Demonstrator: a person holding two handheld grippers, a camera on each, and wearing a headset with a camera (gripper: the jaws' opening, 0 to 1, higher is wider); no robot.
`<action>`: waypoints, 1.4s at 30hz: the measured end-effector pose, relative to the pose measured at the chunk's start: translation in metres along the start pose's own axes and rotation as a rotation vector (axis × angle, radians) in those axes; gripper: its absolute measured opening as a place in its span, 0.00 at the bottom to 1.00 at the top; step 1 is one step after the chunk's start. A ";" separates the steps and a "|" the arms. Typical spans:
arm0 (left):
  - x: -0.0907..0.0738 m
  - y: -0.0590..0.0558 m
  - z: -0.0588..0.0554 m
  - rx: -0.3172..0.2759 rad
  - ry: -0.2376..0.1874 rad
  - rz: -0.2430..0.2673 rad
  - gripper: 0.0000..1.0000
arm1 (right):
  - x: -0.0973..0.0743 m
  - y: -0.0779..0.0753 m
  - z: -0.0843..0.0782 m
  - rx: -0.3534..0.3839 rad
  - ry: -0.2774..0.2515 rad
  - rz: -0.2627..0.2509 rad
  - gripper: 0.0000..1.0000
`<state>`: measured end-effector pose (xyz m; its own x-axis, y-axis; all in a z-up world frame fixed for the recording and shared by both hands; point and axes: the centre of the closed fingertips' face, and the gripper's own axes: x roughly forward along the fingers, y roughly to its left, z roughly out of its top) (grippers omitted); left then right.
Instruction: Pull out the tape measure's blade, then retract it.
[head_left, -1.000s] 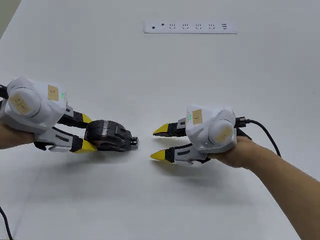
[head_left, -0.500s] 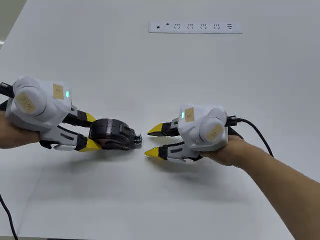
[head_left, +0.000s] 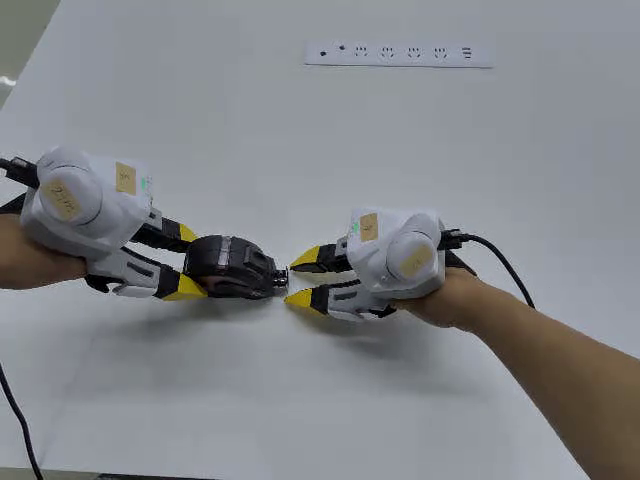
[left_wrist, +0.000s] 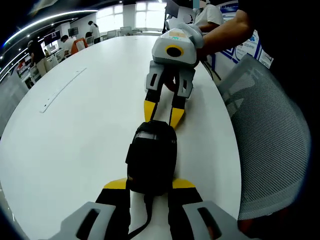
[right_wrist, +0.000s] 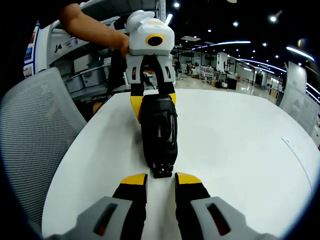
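A black tape measure (head_left: 228, 268) lies on the white table (head_left: 300, 150), with my left gripper (head_left: 190, 262) shut on its rear half. In the left gripper view the tape measure (left_wrist: 151, 155) sits between the yellow tips of my left gripper (left_wrist: 150, 184). My right gripper (head_left: 298, 278) faces it from the right, open, its yellow tips level with the case's front end. In the right gripper view the blade's hook end (right_wrist: 161, 171) lies just ahead of the gap of my right gripper (right_wrist: 161, 178). No blade is drawn out.
A white power strip (head_left: 398, 53) lies at the table's far side. A black cable (head_left: 495, 255) trails from the right gripper. A grey mesh chair (left_wrist: 270, 140) stands at the table's near edge.
My right gripper has moved left, up to the tape measure's front end, and its jaws have narrowed a little. The left gripper still holds the case.
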<state>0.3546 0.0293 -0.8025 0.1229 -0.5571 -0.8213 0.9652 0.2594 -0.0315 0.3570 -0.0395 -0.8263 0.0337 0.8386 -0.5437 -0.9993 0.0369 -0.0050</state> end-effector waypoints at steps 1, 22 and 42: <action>0.000 0.000 0.000 0.001 0.001 -0.001 0.25 | 0.001 0.000 0.001 -0.003 0.000 0.002 0.20; 0.001 -0.001 0.001 0.018 0.023 -0.024 0.28 | 0.012 -0.001 0.004 -0.033 0.011 0.031 0.14; 0.004 -0.001 0.015 0.050 0.007 0.017 0.28 | 0.012 -0.003 0.004 0.005 0.011 0.011 0.12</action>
<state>0.3570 0.0151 -0.7973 0.1384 -0.5476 -0.8252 0.9732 0.2295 0.0110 0.3600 -0.0280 -0.8295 0.0224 0.8330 -0.5528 -0.9995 0.0301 0.0049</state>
